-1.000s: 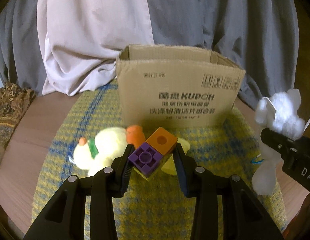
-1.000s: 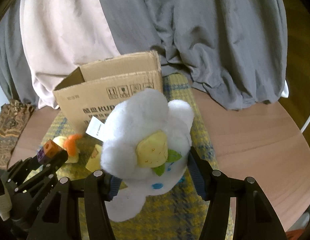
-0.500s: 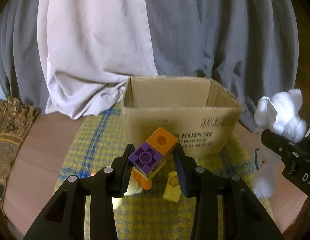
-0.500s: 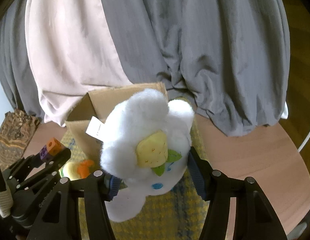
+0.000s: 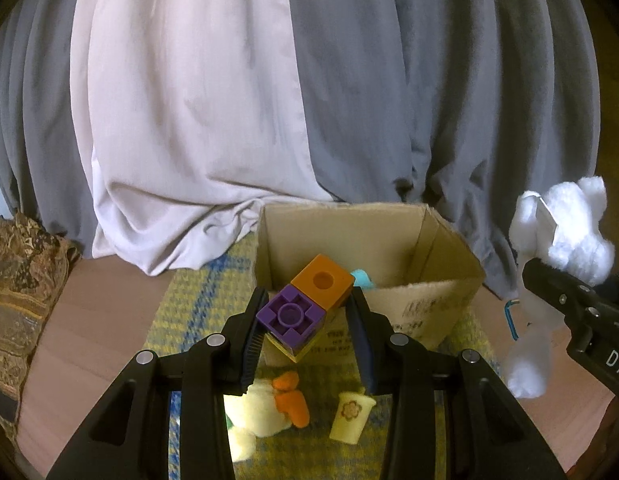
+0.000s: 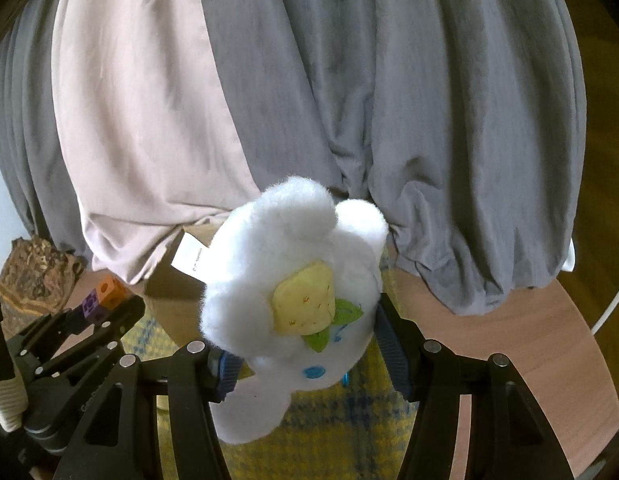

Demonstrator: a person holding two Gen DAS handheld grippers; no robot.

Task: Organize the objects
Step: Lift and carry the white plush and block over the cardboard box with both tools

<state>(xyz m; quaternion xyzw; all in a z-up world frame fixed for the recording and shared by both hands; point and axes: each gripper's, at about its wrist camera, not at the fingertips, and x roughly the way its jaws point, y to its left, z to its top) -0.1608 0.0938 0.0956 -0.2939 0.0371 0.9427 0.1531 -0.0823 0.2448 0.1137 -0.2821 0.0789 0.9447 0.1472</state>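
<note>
Toys held above the cardboard box, one in each claw

Left claw (image 5: 305,320) is closed partway on a stack of toy blocks (image 5: 307,300), purple and orange on top, hanging over the near wall of the open cardboard box (image 5: 425,300); right claw (image 6: 305,352) squeezes a white plush toy (image 6: 289,292) at its middle, off to the right of the box. A yellow plush duck (image 5: 261,404) and a small yellow cup (image 5: 351,416) lie on the woven mat (image 5: 189,308) in front of the box, not yet put away. My guess at the risks: the blocks are gripped on their corners, so they could twist out and drop short of the box; the plush hangs loose below the pads and may snag the box rim or tip the light box.
</note>
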